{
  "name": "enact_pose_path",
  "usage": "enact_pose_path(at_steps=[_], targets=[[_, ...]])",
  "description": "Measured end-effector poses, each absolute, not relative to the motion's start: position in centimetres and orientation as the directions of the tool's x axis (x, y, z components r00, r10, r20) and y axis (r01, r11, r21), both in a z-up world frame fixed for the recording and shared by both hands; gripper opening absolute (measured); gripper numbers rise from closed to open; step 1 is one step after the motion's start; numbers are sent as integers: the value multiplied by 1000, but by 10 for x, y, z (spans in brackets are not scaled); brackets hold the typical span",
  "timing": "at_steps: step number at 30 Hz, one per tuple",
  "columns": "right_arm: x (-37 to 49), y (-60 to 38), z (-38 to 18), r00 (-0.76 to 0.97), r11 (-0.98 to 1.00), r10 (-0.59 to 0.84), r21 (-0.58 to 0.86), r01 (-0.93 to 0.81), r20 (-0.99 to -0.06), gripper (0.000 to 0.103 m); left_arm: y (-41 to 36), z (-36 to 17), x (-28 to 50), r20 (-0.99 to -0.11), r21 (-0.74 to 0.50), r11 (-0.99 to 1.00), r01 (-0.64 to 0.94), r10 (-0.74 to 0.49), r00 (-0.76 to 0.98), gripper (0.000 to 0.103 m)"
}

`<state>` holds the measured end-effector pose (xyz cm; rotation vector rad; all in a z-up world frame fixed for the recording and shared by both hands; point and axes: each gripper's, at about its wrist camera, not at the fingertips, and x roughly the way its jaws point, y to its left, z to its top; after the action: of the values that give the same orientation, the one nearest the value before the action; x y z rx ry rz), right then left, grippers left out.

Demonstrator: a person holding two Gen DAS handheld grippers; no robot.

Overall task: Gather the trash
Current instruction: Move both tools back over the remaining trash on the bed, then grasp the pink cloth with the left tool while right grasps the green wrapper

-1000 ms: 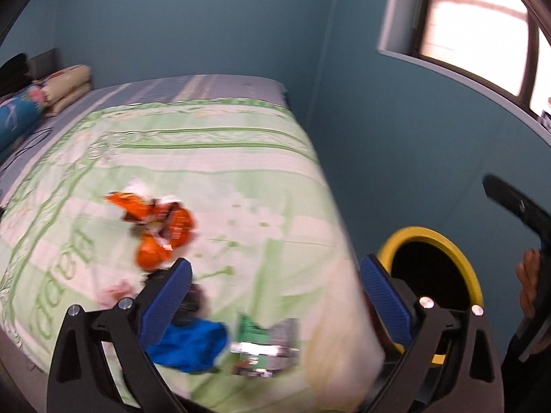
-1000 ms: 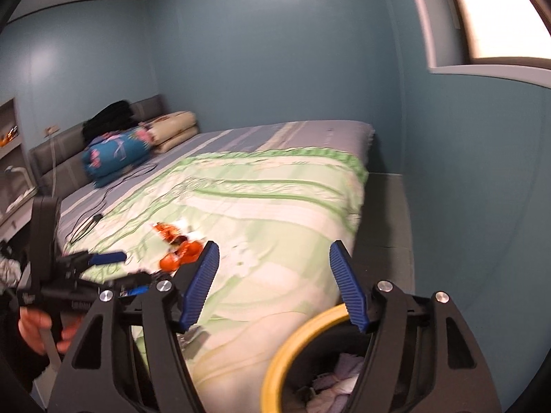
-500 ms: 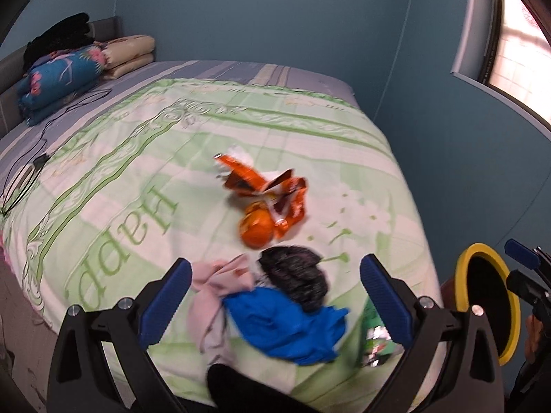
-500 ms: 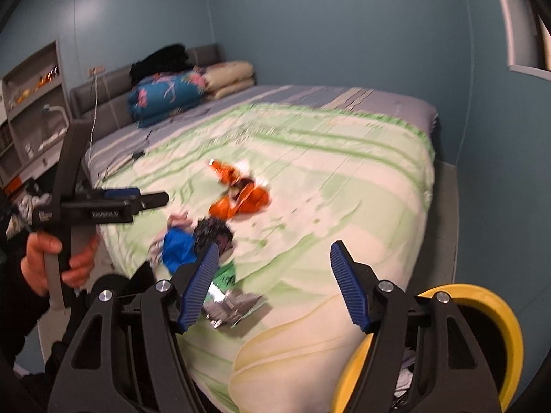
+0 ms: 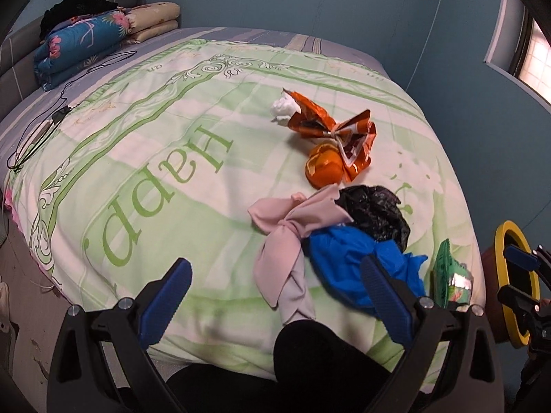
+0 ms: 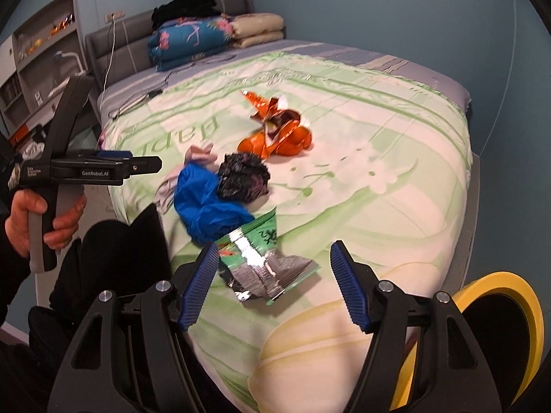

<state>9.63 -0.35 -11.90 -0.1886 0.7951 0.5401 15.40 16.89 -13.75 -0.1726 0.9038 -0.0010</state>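
Lying scattered near the foot corner of the bed (image 5: 144, 158), on its green and white quilt, the trash sat in one loose group. An orange snack wrapper (image 5: 330, 127) lay crumpled farthest up the quilt, with a white tissue ball (image 5: 284, 108) touching its far end and an orange peel (image 5: 323, 168) against its near end. Closer to the edge, a black plastic bag (image 5: 373, 211) rested against a blue plastic bag (image 5: 347, 258), and a pink cloth (image 5: 286, 237) lay just beside the blue one. A green and silver snack packet (image 6: 265, 261) lay nearest the corner of the bed, torn open and flat.

The right hand-held gripper (image 6: 273, 284) hung above that packet with its jaws spread wide, the packet showing between them but untouched by either pad. The left hand-held gripper (image 5: 275, 292) was likewise wide open and held nothing; its right finger (image 5: 385, 296) overlapped the blue bag in the left wrist view. In the right wrist view a hand (image 6: 41, 216) gripped the left tool's handle off the side of the bed. A yellow-rimmed bin (image 6: 482, 337) stood on the floor just beside the bed's corner. Folded blankets (image 5: 103, 38) were stacked at the head of the bed.
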Motion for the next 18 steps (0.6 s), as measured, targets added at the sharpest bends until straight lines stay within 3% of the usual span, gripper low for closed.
enact_pose_path(at_steps=[18], targets=[[113,24,-153,507,837,343,12,-547,-790,64,168,-165,173,-823,-126,990,-55,-74,563,94]])
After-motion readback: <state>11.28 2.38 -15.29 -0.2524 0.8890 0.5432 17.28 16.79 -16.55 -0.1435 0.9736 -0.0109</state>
